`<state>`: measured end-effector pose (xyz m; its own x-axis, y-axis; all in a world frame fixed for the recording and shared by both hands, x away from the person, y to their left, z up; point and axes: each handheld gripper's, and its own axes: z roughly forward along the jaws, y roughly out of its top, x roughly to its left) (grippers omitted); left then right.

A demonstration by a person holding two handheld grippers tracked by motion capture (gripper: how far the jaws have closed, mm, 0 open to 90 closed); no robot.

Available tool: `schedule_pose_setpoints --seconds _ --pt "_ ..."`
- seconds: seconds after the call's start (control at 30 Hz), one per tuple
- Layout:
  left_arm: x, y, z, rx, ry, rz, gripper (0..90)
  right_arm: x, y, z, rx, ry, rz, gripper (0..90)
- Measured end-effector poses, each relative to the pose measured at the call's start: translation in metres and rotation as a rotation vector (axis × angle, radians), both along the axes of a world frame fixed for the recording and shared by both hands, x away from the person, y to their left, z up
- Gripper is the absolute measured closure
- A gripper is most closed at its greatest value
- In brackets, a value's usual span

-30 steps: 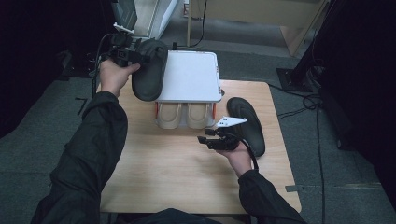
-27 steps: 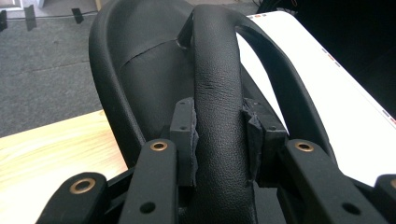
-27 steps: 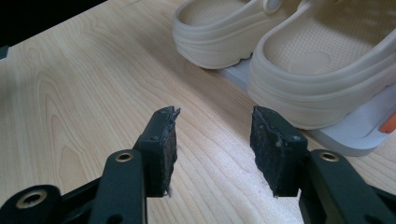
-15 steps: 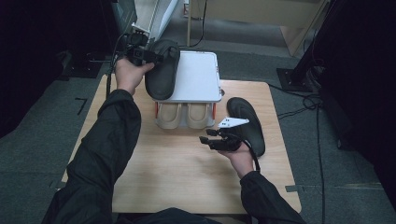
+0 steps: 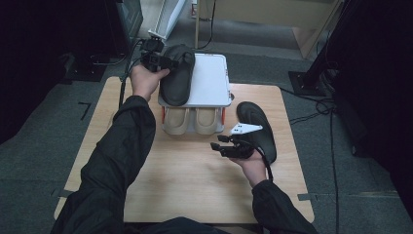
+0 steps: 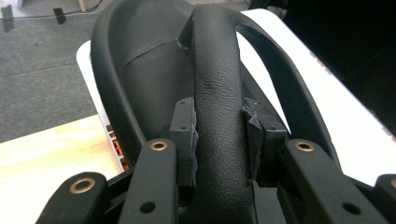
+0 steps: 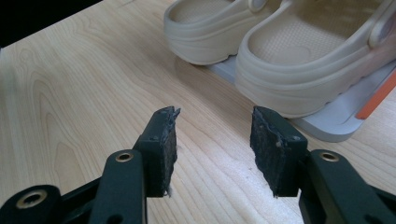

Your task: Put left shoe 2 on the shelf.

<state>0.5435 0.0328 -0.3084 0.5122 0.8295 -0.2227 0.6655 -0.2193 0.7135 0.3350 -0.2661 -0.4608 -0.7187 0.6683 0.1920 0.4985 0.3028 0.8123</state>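
Two black slippers are in play. One black slipper (image 5: pixel 178 75) lies on the top shelf of the white shoe rack (image 5: pixel 212 80), its strap pinched between the jaws of the left gripper (image 5: pixel 163 62). The right gripper (image 5: pixel 220 145) hovers over the wooden table (image 5: pixel 170 180), jaws spread and empty, beside the second black slipper (image 5: pixel 260 129). The beige clogs (image 7: pixel 280 56) occupy the lower shelf. Judged step: placement. Next: release the strap, then grasp the second slipper.
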Motion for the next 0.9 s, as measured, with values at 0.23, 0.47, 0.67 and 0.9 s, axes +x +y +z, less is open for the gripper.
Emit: schedule_pose_setpoints --seconds 0.23,0.47,0.67,0.9 --pt "0.003 0.000 -0.007 -0.013 0.015 0.005 67.8 0.001 0.000 0.000 0.003 -0.003 -0.003 51.2" --pt "0.003 0.000 -0.009 -0.009 0.019 0.000 67.7 0.001 -0.001 0.000 0.005 -0.002 -0.003 51.2" --pt "0.002 -0.002 -0.012 0.009 0.019 -0.013 67.3 0.002 -0.001 0.000 0.002 -0.003 -0.001 51.2" --pt "-0.001 0.004 -0.005 -0.005 -0.008 -0.026 59.7 0.002 -0.002 0.000 0.004 -0.004 -0.006 51.0"
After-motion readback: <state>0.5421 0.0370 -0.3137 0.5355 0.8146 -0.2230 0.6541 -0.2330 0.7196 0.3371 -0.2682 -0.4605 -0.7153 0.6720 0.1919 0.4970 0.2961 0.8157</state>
